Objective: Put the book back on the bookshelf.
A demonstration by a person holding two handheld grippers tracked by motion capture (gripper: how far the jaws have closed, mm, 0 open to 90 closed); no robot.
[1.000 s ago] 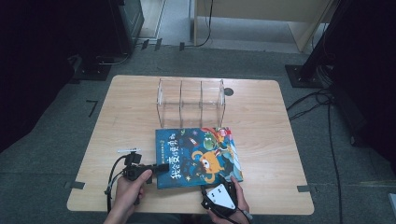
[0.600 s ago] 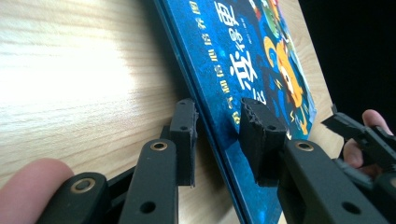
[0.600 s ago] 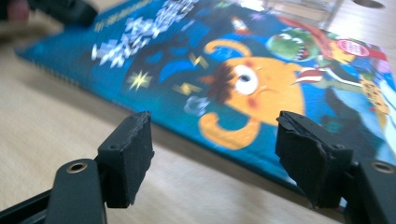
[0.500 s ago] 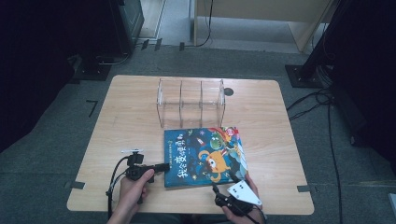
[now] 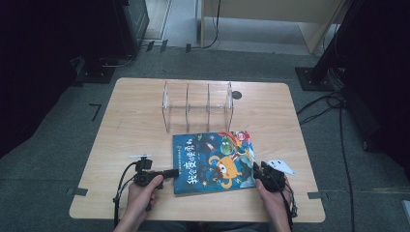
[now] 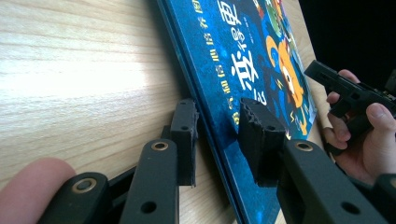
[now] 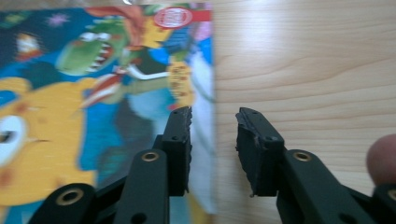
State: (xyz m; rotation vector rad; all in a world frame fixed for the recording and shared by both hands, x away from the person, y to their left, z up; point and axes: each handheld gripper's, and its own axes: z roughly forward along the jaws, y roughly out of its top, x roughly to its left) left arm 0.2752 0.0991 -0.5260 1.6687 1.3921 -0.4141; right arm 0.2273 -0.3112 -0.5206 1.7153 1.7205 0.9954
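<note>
The clear acrylic rack point(image 5: 198, 105) stands at the far middle of the worktop point(image 5: 130, 130), three upright compartments side by side, every one see-through with the wood showing behind the dividers. Just in front of it, almost touching its front edge, the picture book point(image 5: 212, 162) lies flat, front cover up: deep blue, an orange cartoon monster in the middle, a green dinosaur-like creature and a red round badge toward the far right corner, white Chinese characters running down the left side. It sits a little askew, its near edge close to the person's side. The left gripper point(image 6: 217, 135) is at the book's near left corner, and look at that gripper view: one of the fingers point(image 6: 183, 135) under the cover's edge against the wood, the other on top of the blue cover, the edge caught between them; the jaws have just been closing and seem to clamp the book, which tilts up off the wood there. The right gripper point(image 7: 212, 140) sits at the book's right edge, jaws just narrowed too, straddling the edge with a gap showing, not pressing anything, so it is released.
</note>
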